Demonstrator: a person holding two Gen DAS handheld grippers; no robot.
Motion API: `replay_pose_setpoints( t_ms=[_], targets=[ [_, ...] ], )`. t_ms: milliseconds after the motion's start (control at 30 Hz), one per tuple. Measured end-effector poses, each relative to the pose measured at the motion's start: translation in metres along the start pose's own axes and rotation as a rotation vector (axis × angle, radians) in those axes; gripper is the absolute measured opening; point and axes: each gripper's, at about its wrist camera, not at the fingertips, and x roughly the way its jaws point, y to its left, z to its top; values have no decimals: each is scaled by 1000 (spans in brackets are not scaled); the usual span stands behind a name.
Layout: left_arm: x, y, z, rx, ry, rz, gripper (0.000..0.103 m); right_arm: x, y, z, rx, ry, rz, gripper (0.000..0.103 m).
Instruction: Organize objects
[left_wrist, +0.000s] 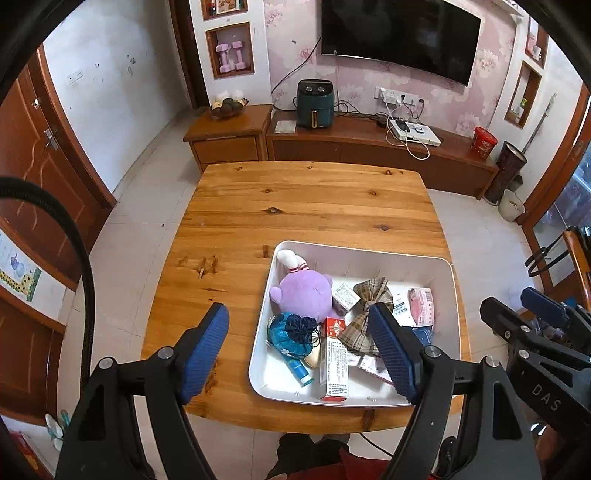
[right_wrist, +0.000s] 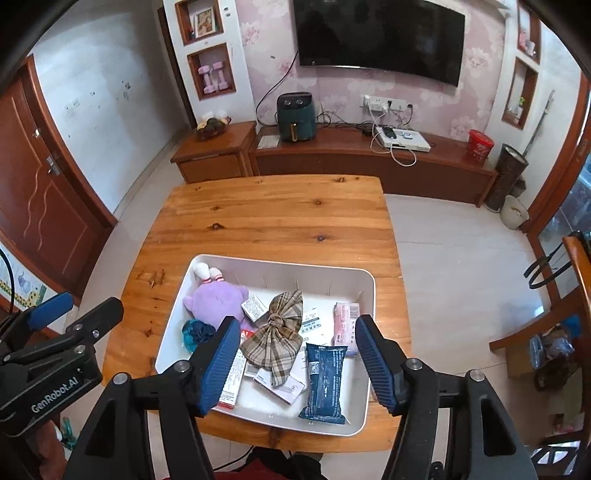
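Both the left gripper (left_wrist: 299, 350) and right gripper (right_wrist: 295, 360) hover open and empty above the white plastic bin (right_wrist: 364, 402) holding a purple plush toy (right_wrist: 218, 299), plaid cloth bow (right_wrist: 275, 341) and dark blue packet (right_wrist: 325, 380).

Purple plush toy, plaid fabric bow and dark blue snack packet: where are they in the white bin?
purple plush toy (right_wrist: 218, 301), right wrist view, on its round purple body.
plaid fabric bow (right_wrist: 276, 332), right wrist view, near the centre knot.
dark blue snack packet (right_wrist: 325, 380), right wrist view, mid-wrapper.
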Motion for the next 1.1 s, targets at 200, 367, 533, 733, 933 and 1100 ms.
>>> replay_pose_setpoints(
  t_ms=[200, 367, 533, 733, 933, 1100],
  targets=[
    [1, -1, -4, 24, 11, 3, 81, -6, 1, 0, 36, -1, -14, 66],
    [2, 2, -8, 27, 26, 5, 81, -9, 5, -1, 41, 6, -21, 66],
    [6, 6, -9, 15, 43, 1, 81, -11, 8, -1, 37, -8, -33, 66],
    [7, 8, -9, 17, 38, 1, 81, -11, 13, 0, 31, -7, -36, 66],
    [7, 10, -8, 11, 41, -1, 81, -12, 13, 0, 34, -5, -37, 66],
    [8, 13, -7, 4, 46, -10, 81, -10, 13, 0, 38, 4, -39, 66]
  ],
)
